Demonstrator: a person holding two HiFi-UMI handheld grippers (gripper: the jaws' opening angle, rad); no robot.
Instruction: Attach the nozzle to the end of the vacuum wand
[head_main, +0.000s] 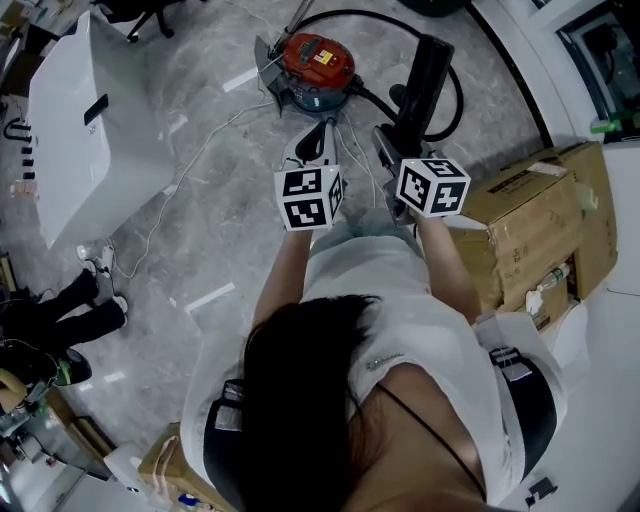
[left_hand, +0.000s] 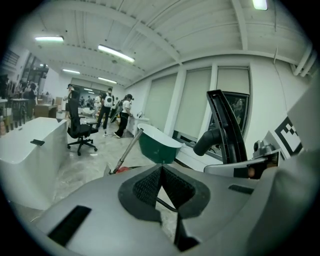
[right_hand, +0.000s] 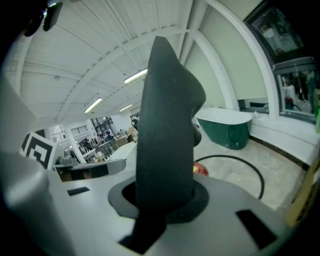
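Black nozzle (right_hand: 167, 115), clamped in R gripper (right_hand: 165, 197) fingers, blocks that view; L gripper (left_hand: 160, 182) fingers closed, empty.

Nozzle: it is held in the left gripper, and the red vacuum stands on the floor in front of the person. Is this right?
One thing is wrong. The nozzle is held in the right gripper, not the left; the right gripper view shows its jaws shut on it. The left gripper holds no nozzle. The rest is right: the red vacuum stands on the floor in front of the person.

Left tool (left_hand: 160, 175) closed (empty), right tool (head_main: 396, 140) gripping, arms forward
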